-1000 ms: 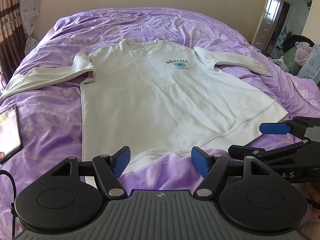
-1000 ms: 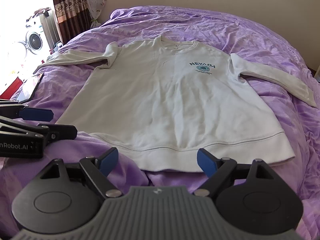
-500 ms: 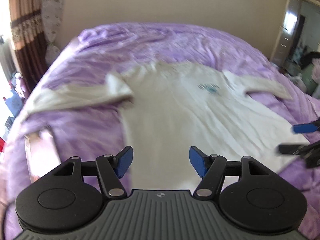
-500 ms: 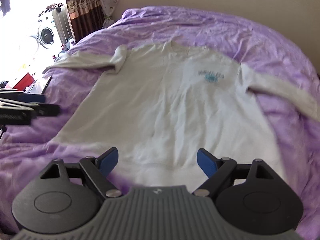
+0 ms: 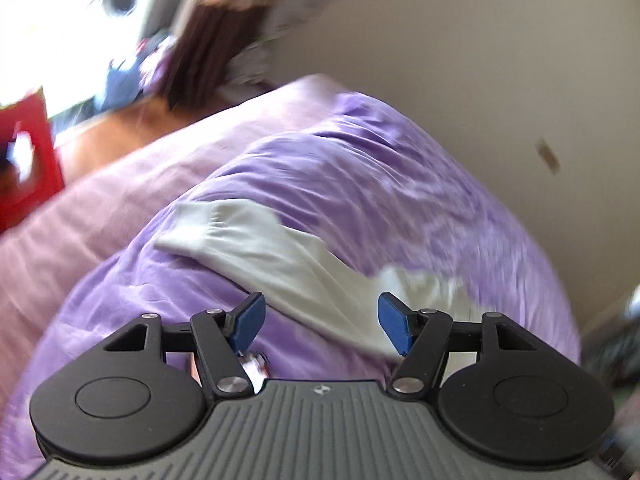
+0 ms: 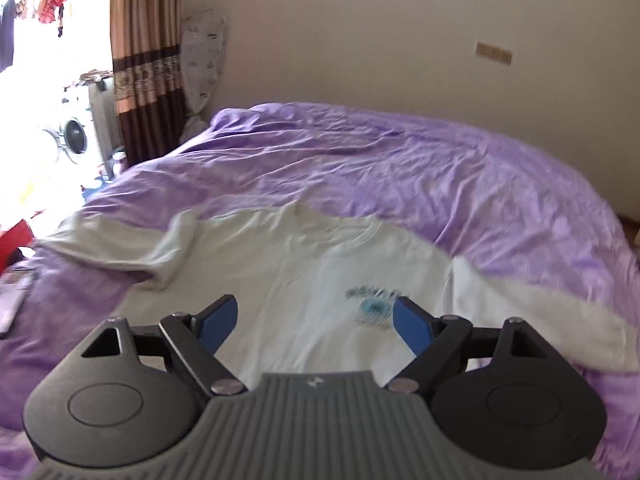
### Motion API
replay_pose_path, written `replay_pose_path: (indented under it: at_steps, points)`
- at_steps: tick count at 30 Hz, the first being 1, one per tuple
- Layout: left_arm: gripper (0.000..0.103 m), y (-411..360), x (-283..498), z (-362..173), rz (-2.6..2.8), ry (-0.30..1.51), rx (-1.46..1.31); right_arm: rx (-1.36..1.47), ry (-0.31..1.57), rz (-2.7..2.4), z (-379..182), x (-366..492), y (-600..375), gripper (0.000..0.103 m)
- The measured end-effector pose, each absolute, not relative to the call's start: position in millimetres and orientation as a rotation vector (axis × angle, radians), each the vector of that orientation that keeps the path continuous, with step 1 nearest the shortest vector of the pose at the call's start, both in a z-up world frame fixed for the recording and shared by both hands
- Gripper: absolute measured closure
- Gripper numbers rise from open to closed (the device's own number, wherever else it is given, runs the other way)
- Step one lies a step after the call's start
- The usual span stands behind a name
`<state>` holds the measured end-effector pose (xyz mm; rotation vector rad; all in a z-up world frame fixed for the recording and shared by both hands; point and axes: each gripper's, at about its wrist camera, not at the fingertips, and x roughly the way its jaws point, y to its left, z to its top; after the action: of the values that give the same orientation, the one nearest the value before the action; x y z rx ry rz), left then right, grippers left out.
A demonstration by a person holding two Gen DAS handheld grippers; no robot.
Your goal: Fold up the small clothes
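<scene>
A white long-sleeved sweatshirt (image 6: pixel 320 280) with a blue chest print (image 6: pixel 374 304) lies flat, front up, on the purple bed. In the left wrist view only its left sleeve (image 5: pixel 260 252) shows, cuff toward the bed's edge; the view is blurred. My left gripper (image 5: pixel 322 318) is open and empty, just above that sleeve's middle. My right gripper (image 6: pixel 316 322) is open and empty, above the chest of the sweatshirt, near the print. The sweatshirt's hem is hidden below the right gripper.
The purple bedcover (image 6: pixel 440 168) is wrinkled all around the sweatshirt. A phone (image 6: pixel 12 308) lies at the bed's left edge. A red box (image 5: pixel 28 160) and wooden floor lie beyond the left side. A curtain (image 6: pixel 144 60) and washing machine (image 6: pixel 74 140) stand far left.
Both grippers moved forward from the hem. The left one swung left to the left sleeve. The right one went up over the chest. Both stayed open.
</scene>
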<state>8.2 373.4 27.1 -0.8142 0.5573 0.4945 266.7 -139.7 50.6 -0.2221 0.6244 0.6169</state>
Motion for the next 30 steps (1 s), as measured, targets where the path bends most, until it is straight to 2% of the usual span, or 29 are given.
replay_pose_path:
  at_steps: [3, 4, 6, 8, 9, 11, 14, 16, 17, 18, 19, 20, 24, 30]
  points:
    - [0.028, 414.6, 6.4, -4.8, 0.529, 0.518, -0.961, -0.233, 0.626, 0.610, 30.5, 296.8, -120.9, 0.039]
    - [0.028, 425.8, 7.1, -15.0, 0.539, 0.512, -0.996, -0.232, 0.632, 0.608, 23.4, 305.8, -115.1, 0.040]
    - [0.028, 445.1, 10.4, -36.4, 0.568, 0.513, -1.066, -0.224, 0.655, 0.612, 8.4, 322.5, -102.9, 0.055]
    - [0.028, 460.9, 11.3, -56.5, 0.592, 0.507, -1.140, -0.218, 0.674, 0.618, -6.7, 336.5, -91.0, 0.061]
    - [0.028, 466.7, 11.3, -66.0, 0.615, 0.498, -1.168, -0.223, 0.686, 0.617, -13.9, 343.1, -84.0, 0.068]
    - [0.028, 476.0, 11.0, -82.3, 0.656, 0.483, -1.212, -0.237, 0.705, 0.621, -27.0, 350.6, -71.3, 0.074]
    - [0.044, 484.4, 15.6, -99.4, 0.693, 0.478, -1.261, -0.207, 0.758, 0.673, -44.3, 364.1, -58.2, 0.074]
    - [0.069, 488.0, 19.5, -101.7, 0.732, 0.470, -1.269, -0.188, 0.779, 0.706, -52.5, 370.9, -51.4, 0.074]
    - [0.074, 489.9, 21.7, -100.3, 0.745, 0.458, -1.268, -0.198, 0.784, 0.708, -56.3, 373.4, -46.9, 0.076]
    - [0.087, 490.6, 22.6, -97.0, 0.751, 0.442, -1.262, -0.217, 0.788, 0.705, -59.9, 376.0, -42.4, 0.081]
    - [0.096, 489.1, 24.3, -90.1, 0.769, 0.423, -1.240, -0.235, 0.790, 0.702, -63.2, 378.5, -38.3, 0.084]
    - [0.096, 485.3, 26.8, -79.8, 0.785, 0.405, -1.197, -0.250, 0.795, 0.699, -66.3, 380.8, -35.1, 0.092]
    - [0.098, 447.8, 49.6, -14.5, 0.745, 0.348, -0.933, -0.250, 0.810, 0.689, -71.7, 389.4, -37.6, 0.101]
    - [0.098, 356.1, 114.4, 77.1, 0.620, 0.350, -0.584, -0.215, 0.827, 0.684, -65.1, 396.7, -55.9, 0.103]
